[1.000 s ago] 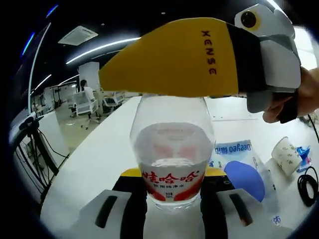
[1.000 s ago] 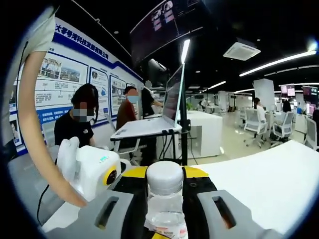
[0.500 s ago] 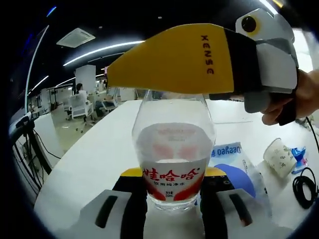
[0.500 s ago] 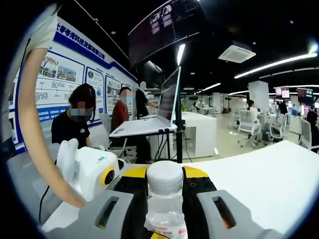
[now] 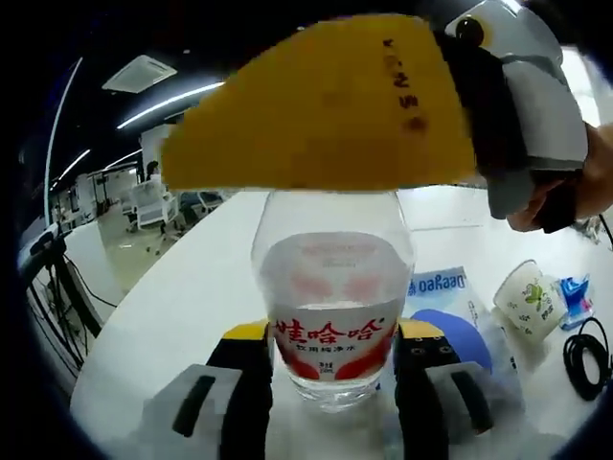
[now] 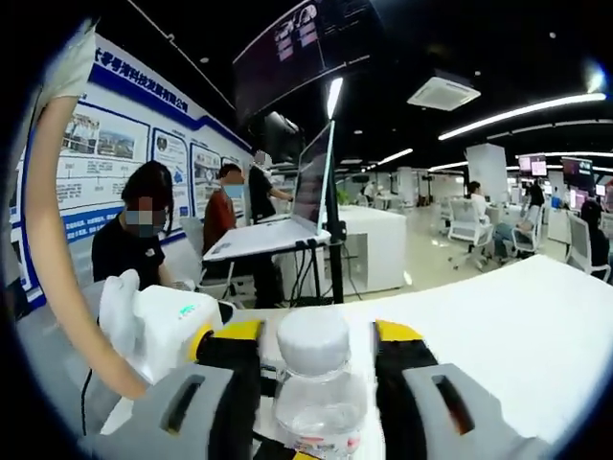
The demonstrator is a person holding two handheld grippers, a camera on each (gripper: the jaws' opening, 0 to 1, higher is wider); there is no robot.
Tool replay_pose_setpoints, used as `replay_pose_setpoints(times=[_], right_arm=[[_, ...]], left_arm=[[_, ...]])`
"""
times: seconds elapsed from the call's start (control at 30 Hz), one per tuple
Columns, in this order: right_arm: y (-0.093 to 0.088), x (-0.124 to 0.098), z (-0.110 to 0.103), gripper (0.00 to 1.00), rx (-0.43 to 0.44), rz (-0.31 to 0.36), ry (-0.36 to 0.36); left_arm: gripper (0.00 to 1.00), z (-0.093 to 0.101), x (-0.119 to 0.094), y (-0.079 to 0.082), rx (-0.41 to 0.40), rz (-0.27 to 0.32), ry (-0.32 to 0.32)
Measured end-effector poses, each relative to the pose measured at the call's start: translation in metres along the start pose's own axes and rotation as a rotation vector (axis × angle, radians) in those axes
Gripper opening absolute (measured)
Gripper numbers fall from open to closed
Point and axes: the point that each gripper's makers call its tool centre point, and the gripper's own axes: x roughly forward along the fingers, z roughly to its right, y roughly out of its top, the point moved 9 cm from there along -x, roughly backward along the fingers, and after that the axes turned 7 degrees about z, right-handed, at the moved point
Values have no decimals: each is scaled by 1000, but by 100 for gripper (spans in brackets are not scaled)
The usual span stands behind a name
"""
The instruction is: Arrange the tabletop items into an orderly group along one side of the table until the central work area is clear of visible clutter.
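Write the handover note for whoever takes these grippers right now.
Left gripper: shut on the water bottle at its label.
Right gripper: jaws flank the white cap with gaps; grip unclear.
On the table: blue-and-white packet, tipped paper cup, black cable.
Done: nothing visibly grouped.
Left: set the bottle at one side, then gather the rest beside it.

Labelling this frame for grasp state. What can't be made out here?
- Left gripper view: the water bottle has its neck and cap hidden behind the right gripper's yellow jaw.
- Left gripper view: the blue packet is partly behind the bottle; its print is too small to read.
- Right gripper view: the bottle's label is cut off by the bottom edge; whether the jaws touch the bottle is unclear.
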Motion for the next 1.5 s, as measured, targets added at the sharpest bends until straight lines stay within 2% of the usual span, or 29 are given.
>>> replay_pose_setpoints(times=[0.03,0.1,0.17,0.23,0.33,0.37,0.53,0.7,0.93,1.0,1.27,1.5], right_arm=[[1,0,3,80,10,19,-34],[4,-5,4,82,50,36,-66],[8,-12,6,89,44,53,-93],[14,-22,5,93,43,65,-116],[23,-41,0,94,98,137,-156],[20,-47,4,95,105,144,-164],[10,-66,-4,96,97,90,-193],[15,-69,-11,96,101,79,-214],[28,-68,-29,94,81,74,-194],[27,-71,-28,94,77,70,-199],[30,-88,-43,93,79,67,-212],[31,-107,-59,92,80,56,-236]], left_arm=[[66,0,-3,2,-68,33,25],[85,0,-7,6,-127,76,16],[93,-2,-13,10,-155,85,2],[95,-3,-18,11,-165,86,-5],[96,-4,-31,11,-220,94,13],[96,-4,-33,10,-222,96,14],[96,-1,-40,7,-213,73,11],[96,3,-43,16,-203,79,2],[96,5,-49,27,-192,73,7],[96,7,-52,30,-180,73,2],[96,18,-65,35,-173,68,-19],[96,28,-76,38,-136,51,-50]])
